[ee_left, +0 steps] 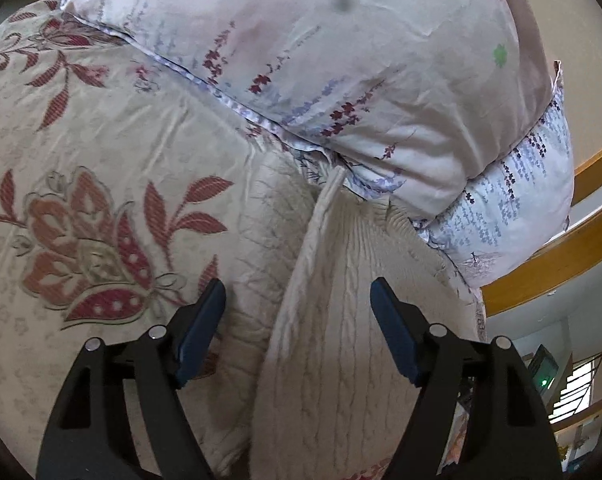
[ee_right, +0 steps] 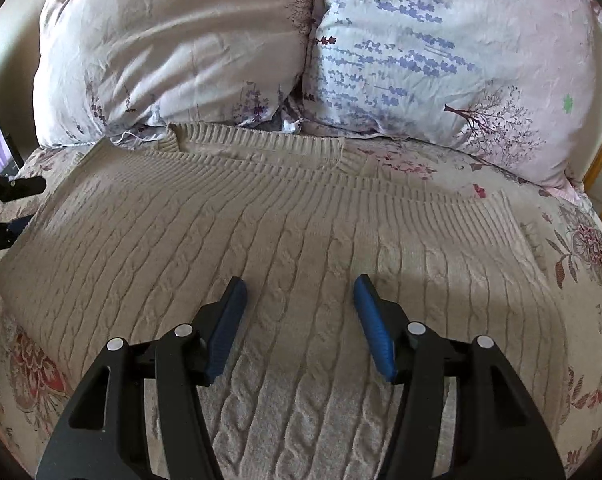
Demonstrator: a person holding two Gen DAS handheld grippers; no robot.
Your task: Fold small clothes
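Observation:
A beige cable-knit sweater (ee_right: 301,232) lies spread flat on the bed, its ribbed hem toward the pillows. My right gripper (ee_right: 299,288) is open and empty, just above the middle of the knit. In the left wrist view the sweater (ee_left: 341,320) runs up the middle with a raised edge. My left gripper (ee_left: 299,292) is open and empty, astride that edge. The left gripper also shows at the left edge of the right wrist view (ee_right: 9,208), beside the sweater's left side.
The bed has a cream cover with red flowers (ee_left: 85,240). Two pale floral pillows (ee_right: 173,48) (ee_right: 453,52) lean at the head, touching the sweater's far edge. A wooden bed frame (ee_left: 561,272) runs along the right side.

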